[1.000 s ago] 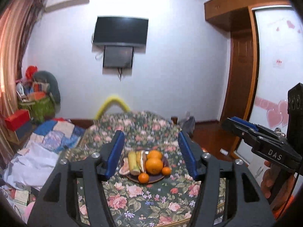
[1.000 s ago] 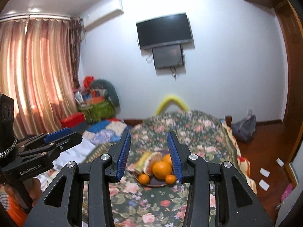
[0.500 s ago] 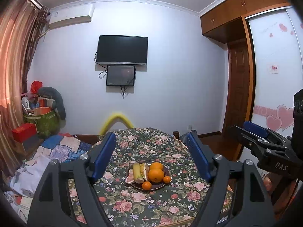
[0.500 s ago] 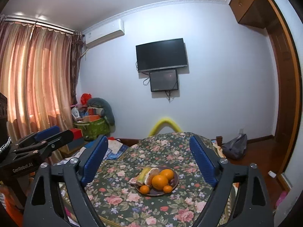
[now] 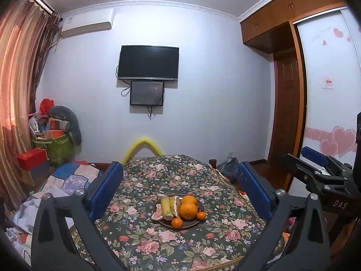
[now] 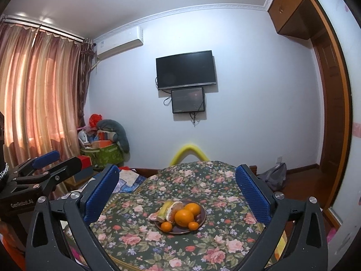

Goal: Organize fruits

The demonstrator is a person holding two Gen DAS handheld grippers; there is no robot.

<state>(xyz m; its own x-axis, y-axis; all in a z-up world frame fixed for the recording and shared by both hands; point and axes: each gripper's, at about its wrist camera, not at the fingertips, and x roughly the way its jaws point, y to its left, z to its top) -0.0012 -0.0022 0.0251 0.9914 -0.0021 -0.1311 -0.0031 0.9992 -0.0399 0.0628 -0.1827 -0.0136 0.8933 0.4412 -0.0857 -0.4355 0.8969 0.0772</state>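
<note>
While both grippers hang back, left gripper (image 5: 179, 188) and right gripper (image 6: 177, 190) with jaws spread wide and empty, every visible fruit sits piled on the brown plate (image 5: 200, 205) ahead between them: oranges (image 5: 188, 210), banana (image 5: 166, 205), pomelo pieces. Gathered already, or awaiting sorting; undecidable.

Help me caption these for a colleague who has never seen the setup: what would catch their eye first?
First, the dark plate heaped with fruit, two big oranges and small ones beside a banana, mid-table on the floral tablecloth. Framing it, the open left gripper and right gripper with blue pads. Behind, a black TV on the pale wall.
</note>
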